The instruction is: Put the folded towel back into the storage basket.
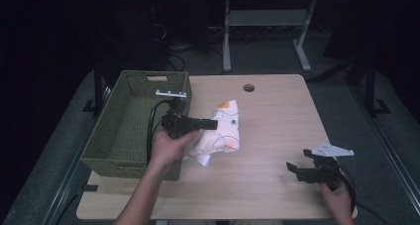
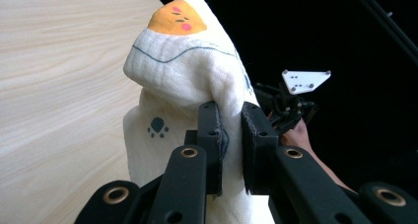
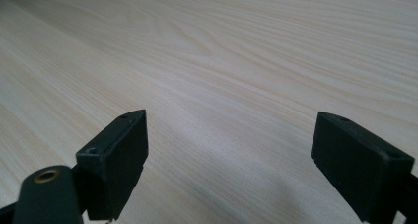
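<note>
A white cloth (image 1: 225, 128) printed with an orange patch and small dark paw marks lies bunched on the wooden table (image 1: 277, 111), just right of the basket. My left gripper (image 1: 210, 124) is shut on a fold of it. In the left gripper view the cloth (image 2: 177, 81) rises in a peak, pinched between the two jaws of the left gripper (image 2: 231, 130). My right gripper (image 1: 293, 168) rests near the table's front right, wide open with nothing between its jaws. Bare wood lies in front of the right gripper (image 3: 229, 150) in its own view.
A green woven basket (image 1: 111, 145) stands at the table's left side, its inside bare. A round cable hole (image 1: 249, 88) sits near the far edge. Beyond the table are a dark floor and white desk legs (image 1: 227, 36).
</note>
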{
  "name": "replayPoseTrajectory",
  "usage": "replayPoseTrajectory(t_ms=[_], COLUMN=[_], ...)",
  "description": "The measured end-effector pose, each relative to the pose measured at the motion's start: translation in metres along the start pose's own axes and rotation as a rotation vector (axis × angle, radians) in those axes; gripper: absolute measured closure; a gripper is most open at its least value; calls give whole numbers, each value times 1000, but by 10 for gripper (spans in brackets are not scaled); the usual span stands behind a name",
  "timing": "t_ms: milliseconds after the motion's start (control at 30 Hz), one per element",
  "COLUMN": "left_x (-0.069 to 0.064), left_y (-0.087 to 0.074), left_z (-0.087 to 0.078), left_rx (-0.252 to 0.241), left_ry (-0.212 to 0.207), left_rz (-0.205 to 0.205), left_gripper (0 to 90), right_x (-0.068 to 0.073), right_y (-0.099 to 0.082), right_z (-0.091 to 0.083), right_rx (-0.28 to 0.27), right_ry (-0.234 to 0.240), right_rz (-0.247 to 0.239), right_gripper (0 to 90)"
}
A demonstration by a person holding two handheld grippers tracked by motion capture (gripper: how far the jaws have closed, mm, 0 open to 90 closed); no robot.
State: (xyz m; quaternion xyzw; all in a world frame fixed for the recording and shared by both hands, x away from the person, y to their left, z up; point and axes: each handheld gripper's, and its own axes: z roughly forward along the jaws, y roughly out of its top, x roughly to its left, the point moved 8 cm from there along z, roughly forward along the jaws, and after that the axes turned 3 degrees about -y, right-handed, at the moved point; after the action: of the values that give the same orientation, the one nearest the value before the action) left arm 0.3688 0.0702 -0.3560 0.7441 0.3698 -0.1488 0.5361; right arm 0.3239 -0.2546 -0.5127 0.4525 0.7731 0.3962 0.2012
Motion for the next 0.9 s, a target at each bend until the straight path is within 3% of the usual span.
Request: replayPoseTrajectory(t_ms=[400, 900], left_x=[7, 14], left_y=[3, 6], left_z=[-17, -35], left_rx=[-12, -21], left_ry=[28, 34], left_rz=[-25, -42], left_gripper=[811, 811], right_x=[1, -2], right_y=[0, 1], right_z=[0, -1], right_rx=[2, -7], right_ry=[-4, -12], right_rz=[-2, 8], right_gripper=[139, 140])
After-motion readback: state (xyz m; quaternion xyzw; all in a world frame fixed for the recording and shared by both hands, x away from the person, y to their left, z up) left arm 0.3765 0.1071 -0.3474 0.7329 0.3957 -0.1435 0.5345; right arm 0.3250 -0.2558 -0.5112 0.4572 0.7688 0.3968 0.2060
